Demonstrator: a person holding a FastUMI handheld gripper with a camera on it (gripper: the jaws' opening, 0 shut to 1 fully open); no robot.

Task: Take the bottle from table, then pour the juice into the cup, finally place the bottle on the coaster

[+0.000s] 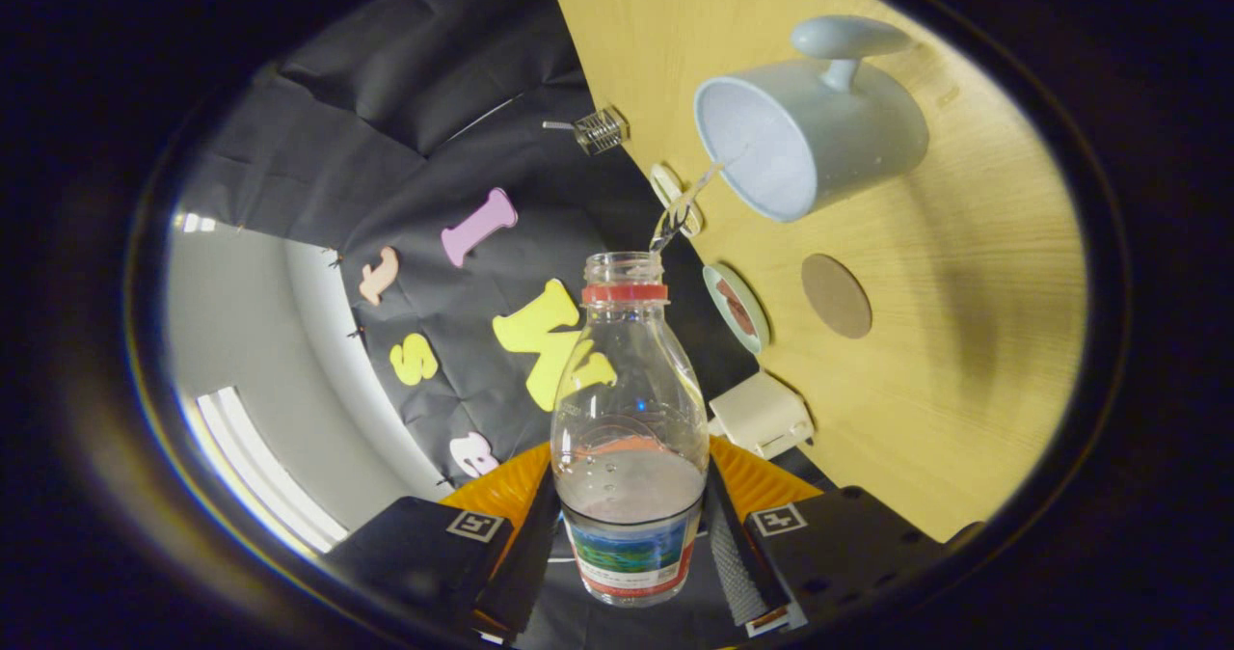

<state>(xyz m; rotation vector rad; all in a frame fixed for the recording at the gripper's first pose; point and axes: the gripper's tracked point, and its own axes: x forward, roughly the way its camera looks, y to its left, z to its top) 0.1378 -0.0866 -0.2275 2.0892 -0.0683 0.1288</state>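
The tongs (631, 525) are clenched on the clear plastic bottle with a red neck ring (629, 419), one finger pressing each side of its lower body, and the whole rig is rolled hard over so the wooden tabletop (964, 341) stands tilted beside it. We're mid-pour, by the look of it: a thin stream leaves the open mouth toward the pale blue cup with a knobbed handle (810, 134) just beyond. Next comes righting the bottle, then carrying it to the round brown coaster (836, 295) near the cup.

Square tag markers on both jaws
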